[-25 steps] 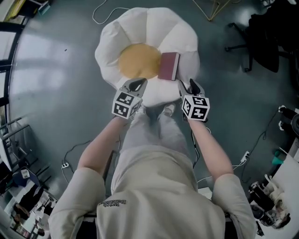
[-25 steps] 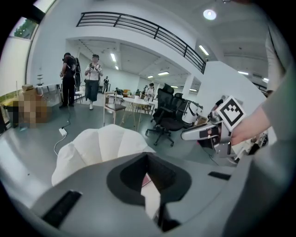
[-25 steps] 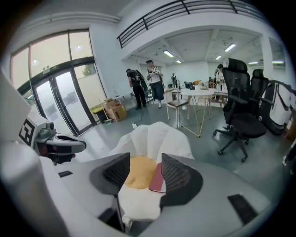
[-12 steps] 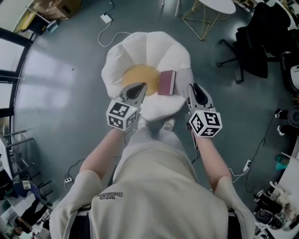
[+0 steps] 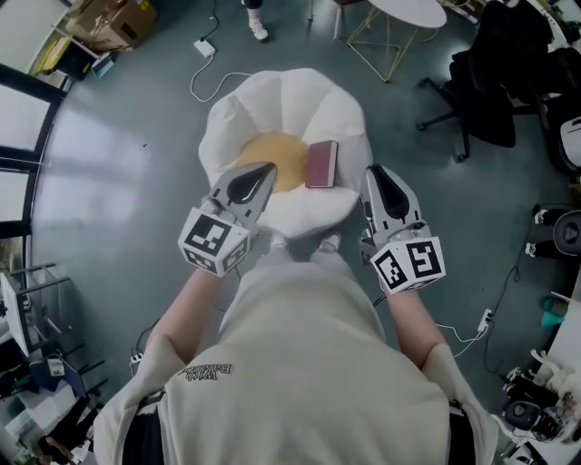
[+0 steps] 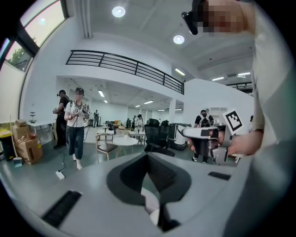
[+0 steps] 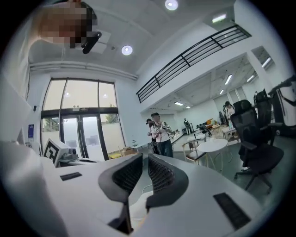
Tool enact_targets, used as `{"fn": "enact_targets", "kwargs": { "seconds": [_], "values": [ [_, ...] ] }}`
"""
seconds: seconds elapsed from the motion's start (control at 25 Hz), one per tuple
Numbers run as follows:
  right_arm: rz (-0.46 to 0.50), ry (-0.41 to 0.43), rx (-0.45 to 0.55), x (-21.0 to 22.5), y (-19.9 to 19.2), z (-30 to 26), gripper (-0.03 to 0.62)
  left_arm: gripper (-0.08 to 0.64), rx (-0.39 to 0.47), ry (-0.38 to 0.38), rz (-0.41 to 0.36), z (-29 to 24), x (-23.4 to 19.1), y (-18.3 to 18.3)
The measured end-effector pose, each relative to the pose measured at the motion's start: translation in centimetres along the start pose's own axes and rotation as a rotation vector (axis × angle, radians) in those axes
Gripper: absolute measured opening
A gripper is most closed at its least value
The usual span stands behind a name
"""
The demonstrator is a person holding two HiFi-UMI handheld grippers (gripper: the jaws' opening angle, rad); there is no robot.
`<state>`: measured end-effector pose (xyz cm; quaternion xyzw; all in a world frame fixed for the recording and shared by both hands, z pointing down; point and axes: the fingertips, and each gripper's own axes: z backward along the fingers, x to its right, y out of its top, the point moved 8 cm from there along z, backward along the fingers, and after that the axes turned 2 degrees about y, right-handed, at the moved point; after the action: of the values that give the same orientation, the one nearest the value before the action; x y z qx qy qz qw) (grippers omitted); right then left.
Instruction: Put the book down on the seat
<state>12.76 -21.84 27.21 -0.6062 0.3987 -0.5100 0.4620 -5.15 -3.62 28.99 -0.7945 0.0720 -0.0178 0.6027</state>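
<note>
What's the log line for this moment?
book flat on flower-shaped seat | left gripper shut, empty | right gripper just closing, slight gap, empty

Grey floor (image 5: 109, 163); tall glass doors (image 7: 83, 134) at left, black-railed balcony (image 6: 125, 65) above, round ceiling lights (image 6: 119, 11), a white round table (image 5: 408, 11) far off, black office chairs (image 5: 490, 73) at right.

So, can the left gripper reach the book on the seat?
Probably yes: the book lies uncovered on the seat, with nothing between it and the left gripper, whose shut jaws must open first.
</note>
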Motion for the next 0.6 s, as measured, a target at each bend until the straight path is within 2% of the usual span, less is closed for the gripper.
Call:
{"fn": "enact_targets", "kwargs": {
  "seconds": [0.12,0.4,0.48,0.6],
  "values": [
    [-0.010,0.034,0.027,0.0,1.6,0.4,0.034,0.009,0.034,-0.015,-0.026,0.1,0.9,1.7],
    [0.077,0.123,0.064,-2.0,4.9,1.3,0.009,0.009,0.176,-0.013,-0.044,2.8,2.8,5.1],
    [0.112,0.135,0.075,-2.4,5.1,1.2,0.009,0.009,0.210,-0.018,-0.057,3.3,3.1,6.2],
    [0.123,0.150,0.071,-2.9,4.6,0.3,0.009,0.009,0.219,0.001,-0.071,3.6,2.5,6.6]
  ]
}}
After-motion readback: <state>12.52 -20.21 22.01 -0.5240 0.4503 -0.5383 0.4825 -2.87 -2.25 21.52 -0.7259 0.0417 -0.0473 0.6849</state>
